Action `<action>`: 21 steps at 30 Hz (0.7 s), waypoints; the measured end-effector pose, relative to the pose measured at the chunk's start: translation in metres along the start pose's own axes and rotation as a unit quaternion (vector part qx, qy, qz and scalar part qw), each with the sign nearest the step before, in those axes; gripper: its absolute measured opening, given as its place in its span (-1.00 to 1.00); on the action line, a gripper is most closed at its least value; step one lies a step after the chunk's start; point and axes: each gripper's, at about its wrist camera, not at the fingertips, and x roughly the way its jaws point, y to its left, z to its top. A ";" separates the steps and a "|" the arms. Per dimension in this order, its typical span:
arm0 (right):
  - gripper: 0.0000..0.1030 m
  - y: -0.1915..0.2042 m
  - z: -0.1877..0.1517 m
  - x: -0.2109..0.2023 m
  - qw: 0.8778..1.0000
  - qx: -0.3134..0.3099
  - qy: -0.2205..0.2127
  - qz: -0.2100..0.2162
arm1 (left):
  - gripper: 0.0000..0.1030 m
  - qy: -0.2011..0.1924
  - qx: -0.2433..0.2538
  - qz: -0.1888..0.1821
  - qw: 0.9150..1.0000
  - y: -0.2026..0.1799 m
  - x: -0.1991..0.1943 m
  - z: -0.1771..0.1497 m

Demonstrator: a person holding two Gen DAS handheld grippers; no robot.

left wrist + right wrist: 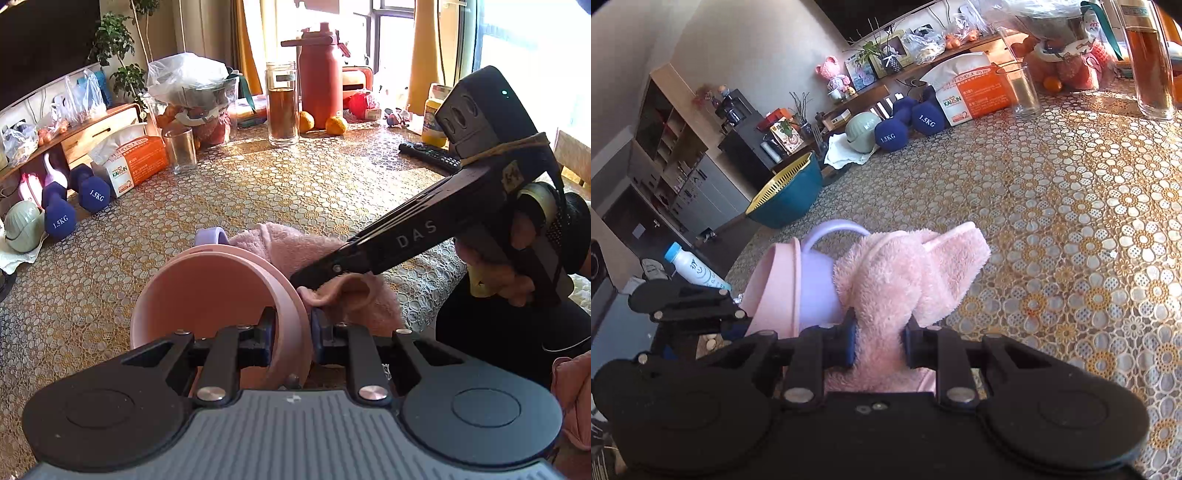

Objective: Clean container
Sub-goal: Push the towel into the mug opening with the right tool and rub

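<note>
A pink cup with a lilac outside and lilac handle [207, 295] lies tipped on its side, mouth toward the left wrist camera. My left gripper [293, 328] is shut on the cup's rim, one finger inside, one outside. A fluffy pink cloth [291, 247] lies against the cup's outer wall. In the right wrist view my right gripper [879, 341] is shut on that pink cloth [908, 273], which is pressed on the cup's lilac side [816, 284]. The left gripper [698, 306] shows at the cup's pink rim [775, 291]. The right gripper's body [424, 236] comes in from the right.
On the lace tablecloth [295, 184] stand an empty glass [181, 149], a tall jar of brown liquid [282, 107], a red flask [319, 74], oranges [336, 125], a tissue box [129, 162], blue dumbbells [74, 199] and a remote [432, 153]. A teal bowl [786, 195] sits at the table's left edge.
</note>
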 end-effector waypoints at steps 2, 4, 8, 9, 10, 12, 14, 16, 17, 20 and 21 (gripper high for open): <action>-0.57 0.000 -0.004 -0.009 1.000 -0.009 -0.003 -0.002 | -0.63 0.004 0.006 0.001 1.000 -0.002 0.001 0.001; -0.58 -0.001 -0.006 -0.021 1.000 -0.012 -0.007 -0.001 | -0.63 0.008 0.012 0.001 1.000 -0.004 0.003 0.002; -0.58 0.001 -0.005 -0.050 0.999 -0.030 -0.035 -0.020 | -0.63 0.014 0.016 0.001 1.000 -0.004 0.003 0.003; -0.58 0.002 -0.003 -0.057 0.998 -0.032 -0.045 -0.024 | -0.63 0.015 0.016 0.000 1.000 -0.004 0.004 0.003; -0.58 0.003 -0.001 -0.063 0.998 -0.031 -0.054 -0.020 | -0.63 0.018 0.015 -0.001 1.000 -0.004 0.004 0.004; -0.58 0.007 0.006 -0.070 0.997 -0.026 -0.071 -0.005 | -0.63 0.023 0.018 -0.001 1.000 -0.004 0.006 0.006; -0.58 0.017 0.013 -0.070 0.996 -0.032 -0.085 0.004 | -0.63 0.028 0.020 -0.001 0.999 -0.006 0.008 0.008; -0.58 0.027 0.018 -0.064 0.995 -0.038 -0.093 0.013 | -0.63 0.031 0.022 -0.002 0.999 -0.007 0.010 0.010; -0.58 0.032 0.020 -0.058 0.995 -0.044 -0.094 0.015 | -0.63 0.033 0.022 -0.003 0.999 -0.007 0.011 0.010; -0.58 0.040 0.022 -0.037 0.995 -0.050 -0.088 0.011 | -0.63 0.034 0.022 -0.002 0.999 -0.006 0.013 0.012; -0.58 0.039 0.022 -0.030 0.995 -0.045 -0.083 0.009 | -0.62 0.034 0.020 -0.002 0.999 -0.005 0.014 0.013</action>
